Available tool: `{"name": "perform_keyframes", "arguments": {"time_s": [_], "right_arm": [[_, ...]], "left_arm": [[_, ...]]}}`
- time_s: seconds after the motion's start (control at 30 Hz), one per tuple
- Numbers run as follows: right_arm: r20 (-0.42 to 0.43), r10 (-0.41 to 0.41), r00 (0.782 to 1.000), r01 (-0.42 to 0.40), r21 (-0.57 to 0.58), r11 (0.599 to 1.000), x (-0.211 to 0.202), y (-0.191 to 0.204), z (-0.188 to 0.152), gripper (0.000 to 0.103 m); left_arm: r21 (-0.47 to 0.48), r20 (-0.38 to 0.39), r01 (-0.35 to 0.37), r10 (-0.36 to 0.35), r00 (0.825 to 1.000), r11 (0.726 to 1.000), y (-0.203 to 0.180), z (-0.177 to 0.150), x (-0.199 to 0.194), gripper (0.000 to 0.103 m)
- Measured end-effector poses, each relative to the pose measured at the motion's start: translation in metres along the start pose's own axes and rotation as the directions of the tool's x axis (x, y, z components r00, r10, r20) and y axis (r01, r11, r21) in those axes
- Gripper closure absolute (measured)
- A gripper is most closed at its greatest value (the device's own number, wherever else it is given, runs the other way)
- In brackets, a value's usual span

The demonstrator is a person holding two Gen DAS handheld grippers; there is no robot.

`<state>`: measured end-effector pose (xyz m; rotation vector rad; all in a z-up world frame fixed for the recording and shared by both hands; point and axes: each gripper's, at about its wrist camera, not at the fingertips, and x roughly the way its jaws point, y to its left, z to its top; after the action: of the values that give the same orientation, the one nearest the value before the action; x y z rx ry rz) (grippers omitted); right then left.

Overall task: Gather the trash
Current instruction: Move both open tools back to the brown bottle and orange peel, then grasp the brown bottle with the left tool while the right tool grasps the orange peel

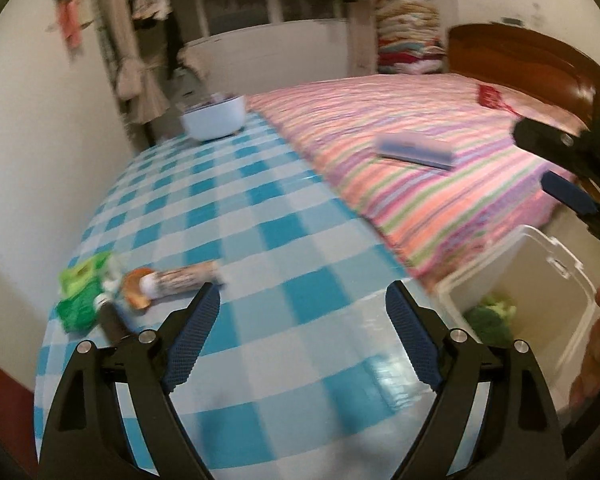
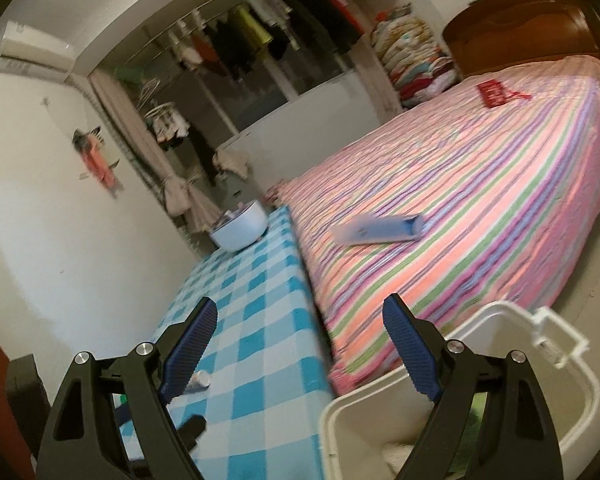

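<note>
No readable text anywhere; print on the tube-shaped wrapper (image 1: 180,276) at lower left and red packet (image 2: 491,93) at upper right too blurred.

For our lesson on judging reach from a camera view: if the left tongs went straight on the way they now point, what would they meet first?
Probably the blue-and-white checked tablecloth: the open left tongs tilt down at a bare stretch of it, with nothing between them. The wrappers lie off to the left. The picture is blurred, so depth is uncertain.
</note>
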<state>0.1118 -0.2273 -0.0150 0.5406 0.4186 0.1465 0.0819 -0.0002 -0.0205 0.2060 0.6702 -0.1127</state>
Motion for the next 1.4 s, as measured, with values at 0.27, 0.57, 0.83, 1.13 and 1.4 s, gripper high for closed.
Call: {"name": "perform_keyframes", "arguments": {"time_s": [0.27, 0.57, 0.83, 1.13, 1.4], "right_arm": [[-0.075, 0.062, 0.995, -0.066, -0.055, 0.996, 0.033, 0.045, -0.022, 0.02], [-0.203, 0.121, 0.972, -0.153, -0.15, 0.977, 0.088, 0.104, -0.046, 0.02], [-0.329, 0.144, 0.933, -0.236, -0.26, 0.936, 0.135, 0.149, -0.069, 0.02], [-0.387, 0.177, 0.905, -0.288, -0.25, 0.924, 0.163, 0.16, -0.07, 0.02], [-0.492, 0.237, 0.838, -0.417, -0.295, 0.86, 0.199, 0.195, -0.077, 0.02]], "left_arm": [[-0.216, -0.081, -0.101, 0.086, 0.993, 0.971, 0.103, -0.02, 0.012, 0.019], [-0.404, -0.189, -0.179, 0.109, 0.976, 0.897, 0.174, -0.036, 0.042, 0.019], [-0.455, -0.255, -0.204, 0.093, 0.962, 0.867, 0.193, -0.04, 0.069, 0.019], [-0.481, -0.311, -0.225, 0.075, 0.947, 0.847, 0.203, -0.035, 0.101, 0.019], [-0.526, -0.346, -0.226, 0.037, 0.937, 0.82, 0.217, -0.047, 0.118, 0.031]]}}
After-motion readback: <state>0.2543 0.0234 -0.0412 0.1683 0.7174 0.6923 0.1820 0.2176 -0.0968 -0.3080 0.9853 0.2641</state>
